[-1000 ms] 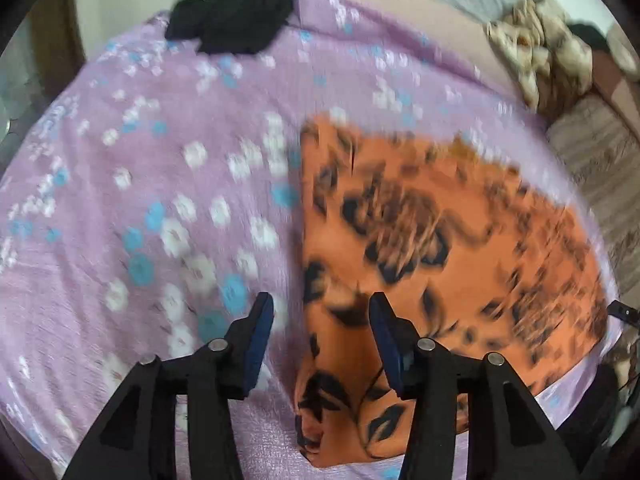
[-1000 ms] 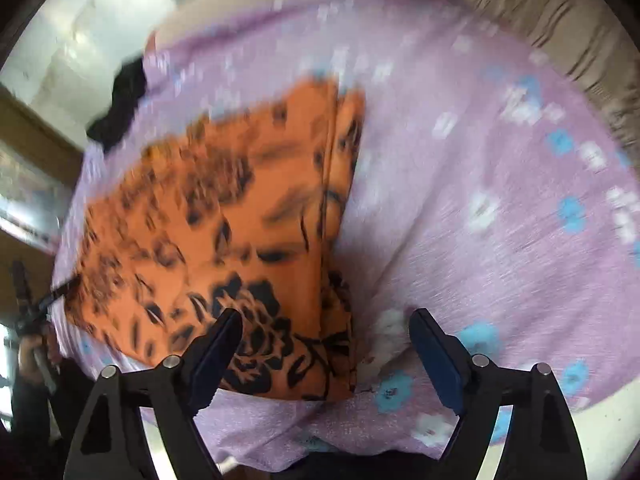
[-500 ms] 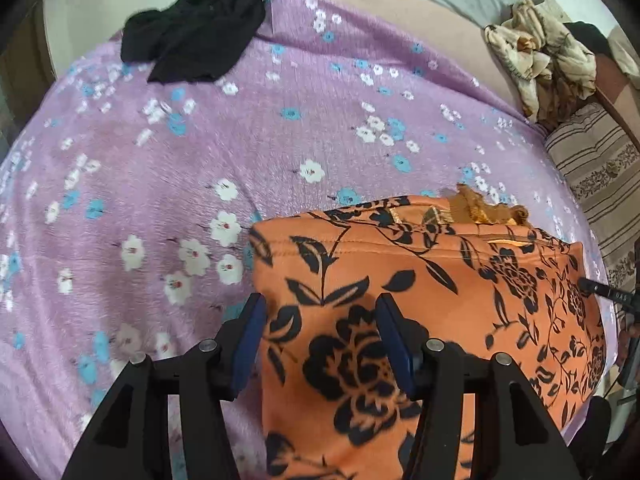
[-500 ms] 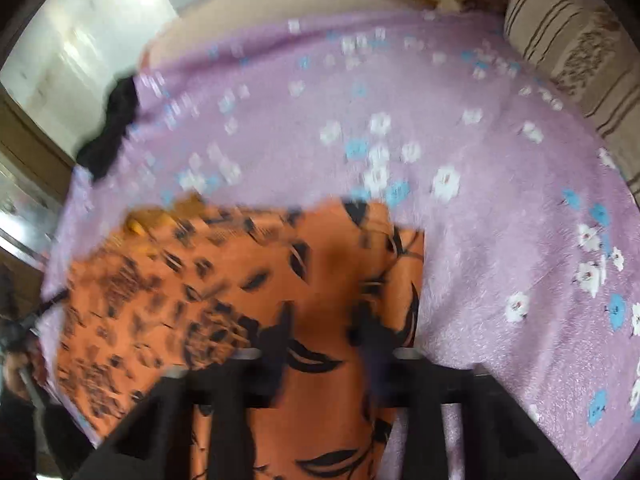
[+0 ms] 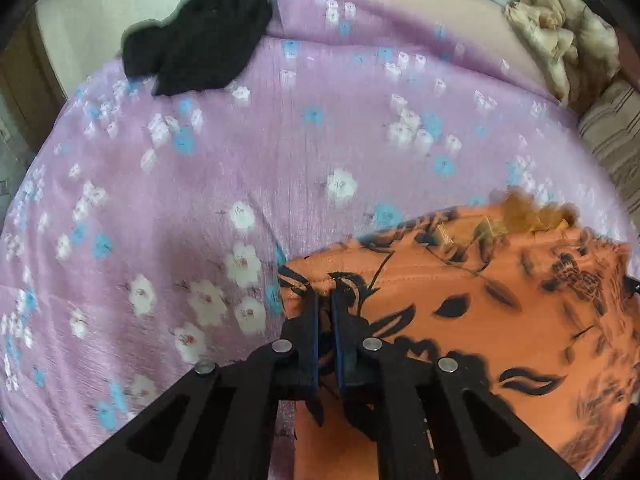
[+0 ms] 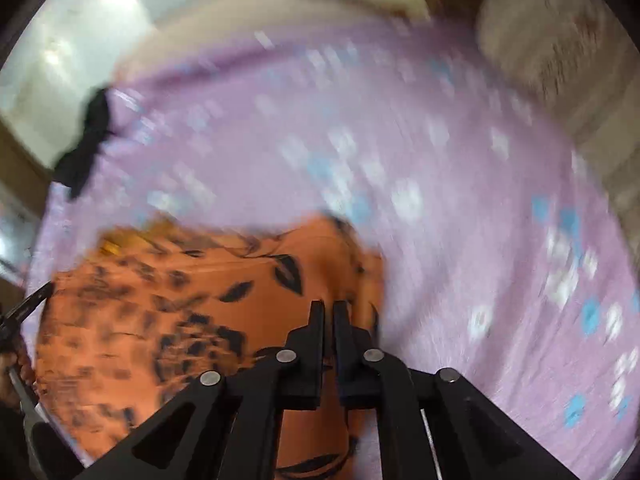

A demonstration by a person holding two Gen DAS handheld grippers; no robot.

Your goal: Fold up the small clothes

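Presently, one item in work: orange garment with black floral print (image 5: 472,320), lying on the bed's lilac flowered cover (image 5: 200,200) close to its near edge.

- Left tool (image 5: 325,300): fingers drawn together on the garment's near left corner, fabric pinched between them.
- Right tool (image 6: 328,308): fingers likewise drawn together on the garment's right-hand corner, cloth bunched up at the grip. This view is smeared by motion; finer detail cannot be read.
- Garment state: it shows one straight stitched edge across the far side, with a yellowish frilled trim (image 5: 524,208) poking out beyond it. It appears already doubled at least once, though the layers cannot be counted.
- Black garment (image 5: 200,36): crumpled at the far left corner of the bed, well apart from the orange piece, unfolded.
- Beige patterned cloth heap (image 5: 560,40): at the far right, off the cover, untouched.

Progress, as a judgement: early to middle. The orange piece is held at two corners, which suits a further fold; squaring and setting aside remain. The black garment is still to do.
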